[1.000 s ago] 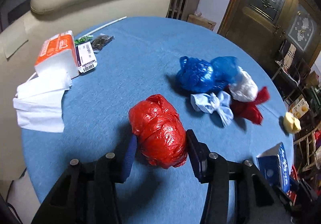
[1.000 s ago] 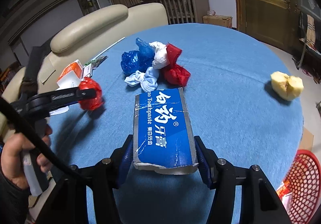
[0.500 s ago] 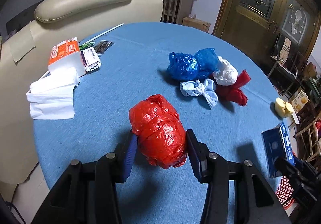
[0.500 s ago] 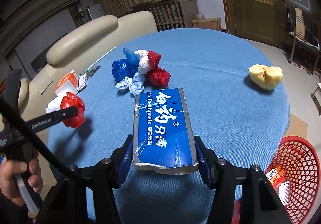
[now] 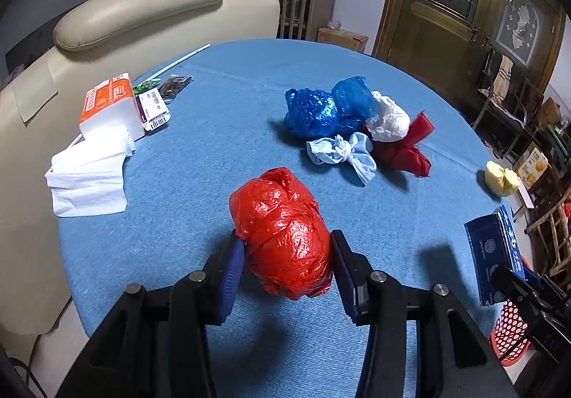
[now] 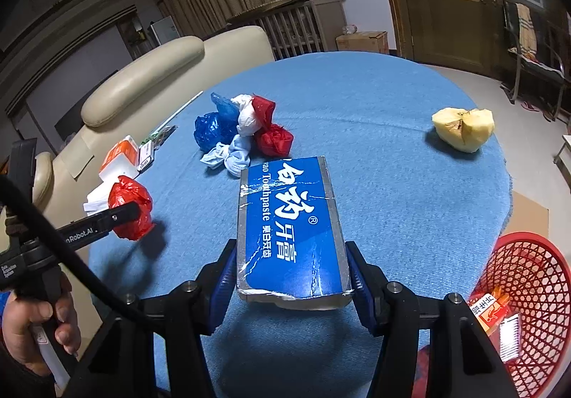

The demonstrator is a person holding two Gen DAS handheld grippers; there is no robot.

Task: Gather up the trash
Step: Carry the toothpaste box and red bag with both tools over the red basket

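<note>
My left gripper (image 5: 287,251) is shut on a crumpled red plastic bag (image 5: 283,232) and holds it above the round blue table (image 5: 221,134); the bag also shows in the right wrist view (image 6: 130,207). My right gripper (image 6: 291,276) is shut on a blue toothpaste box (image 6: 289,226), held above the table's near edge; the box shows in the left wrist view (image 5: 494,251). A red mesh basket (image 6: 528,305) with trash inside stands on the floor at the right, below the table.
A pile of blue, white and red bags (image 5: 357,127) lies mid-table. A bitten apple piece (image 6: 464,128) sits near the right edge. A tissue pack (image 5: 110,105) and loose tissues (image 5: 89,177) lie at the left. A beige sofa (image 5: 135,16) stands behind.
Both grippers have risen and pulled back from the table with their loads. The red basket has come into the right wrist view.
</note>
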